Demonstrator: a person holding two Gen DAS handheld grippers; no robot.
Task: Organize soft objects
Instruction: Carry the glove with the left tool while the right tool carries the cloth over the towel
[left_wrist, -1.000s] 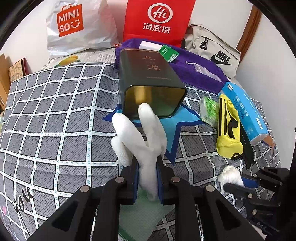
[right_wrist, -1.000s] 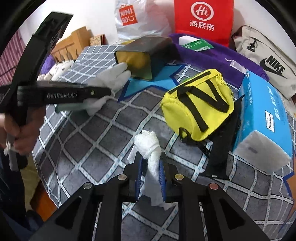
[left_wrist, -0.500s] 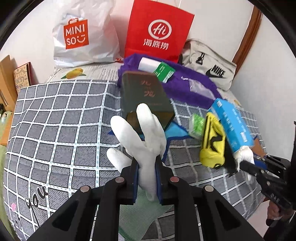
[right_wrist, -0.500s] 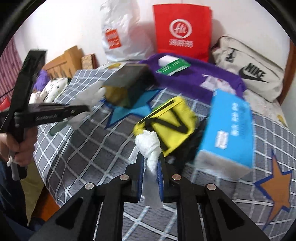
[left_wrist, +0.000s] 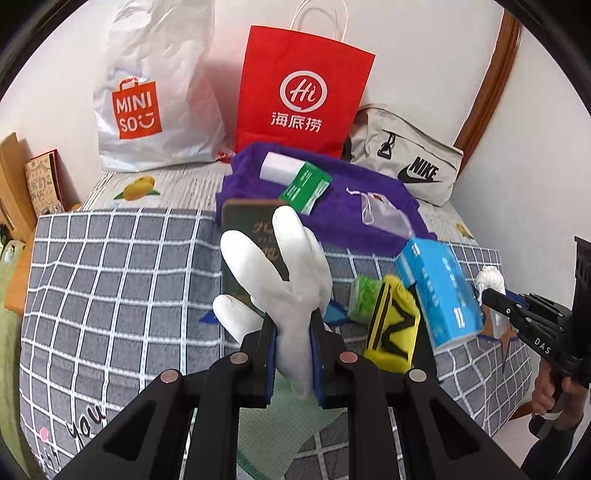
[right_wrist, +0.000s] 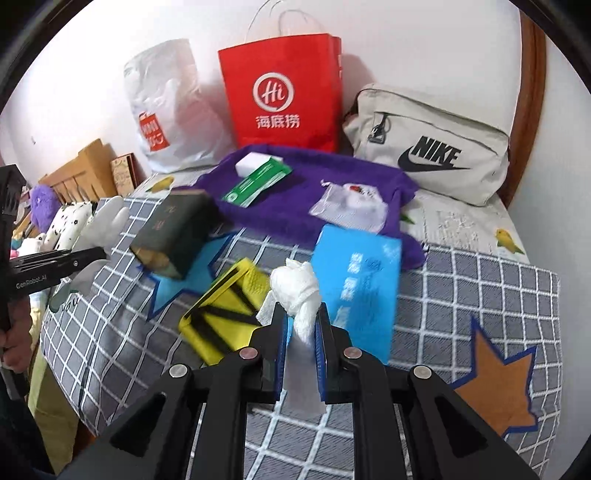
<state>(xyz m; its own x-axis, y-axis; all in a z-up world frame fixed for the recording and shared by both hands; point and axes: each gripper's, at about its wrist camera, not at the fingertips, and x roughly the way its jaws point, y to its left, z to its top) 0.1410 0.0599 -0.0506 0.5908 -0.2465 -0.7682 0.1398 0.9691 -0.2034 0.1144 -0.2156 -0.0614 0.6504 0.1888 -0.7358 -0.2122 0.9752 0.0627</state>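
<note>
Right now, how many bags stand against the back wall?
3: white plastic bag on the left, red paper bag in the middle, beige bag on the right. Others may be hidden behind them.

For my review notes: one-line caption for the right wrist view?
Right gripper clamps a knotted white cloth above a checked bedspread cluttered with bags and boxes.

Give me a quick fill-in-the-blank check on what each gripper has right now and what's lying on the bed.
1. The left gripper is shut on a white ____.
2. The right gripper is shut on a knotted white ____.
3. The green packet lies on the ____ blanket.
4. The bag standing between the Miniso bag and the Nike bag is ____.

Missing words: glove; cloth; purple; red
</note>
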